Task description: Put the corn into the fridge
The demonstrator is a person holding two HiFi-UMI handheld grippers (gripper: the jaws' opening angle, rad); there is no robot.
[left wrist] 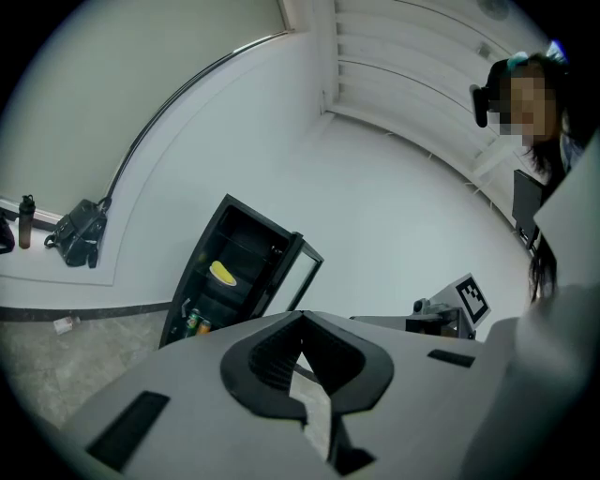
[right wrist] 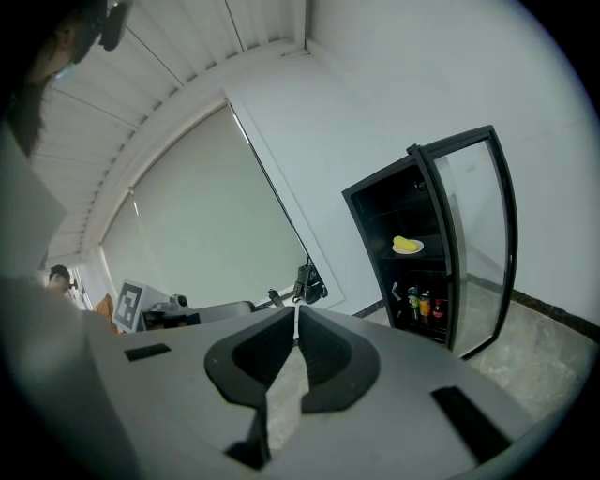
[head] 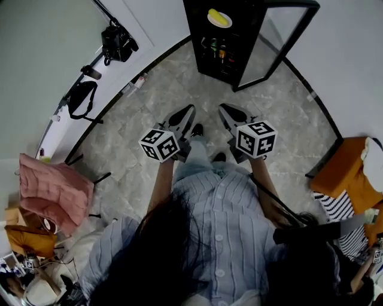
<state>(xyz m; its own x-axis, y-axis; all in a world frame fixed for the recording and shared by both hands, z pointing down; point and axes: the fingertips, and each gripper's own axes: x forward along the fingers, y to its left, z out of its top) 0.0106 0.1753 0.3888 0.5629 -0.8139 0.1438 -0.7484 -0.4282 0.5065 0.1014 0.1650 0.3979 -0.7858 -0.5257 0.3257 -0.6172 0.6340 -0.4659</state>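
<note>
Both sets of jaws are seen closed, with nothing held between them. The left gripper and the right gripper are held side by side, pointed across the floor toward the fridge. The corn is found well ahead of both tips, lying on a plate on an upper shelf inside the fridge; the placing is therefore judged done, and only the glass door is left standing open, ahead and to the right of the right gripper.

The chief risk is judged to lie with that door; if it is pushed on the pane rather than the frame, the closed tips could slip along the glass; if it is swung hard, the plate could be shaken and the corn rolled off the shelf edge; the cans on the lower shelf could be jolted likewise.

Open floor is available between the tips and the fridge; the room is bounded to the left of the left gripper by a black bag near the wall, and to the right of the right gripper by the door's free edge and, nearer the person, an orange cloth.
</note>
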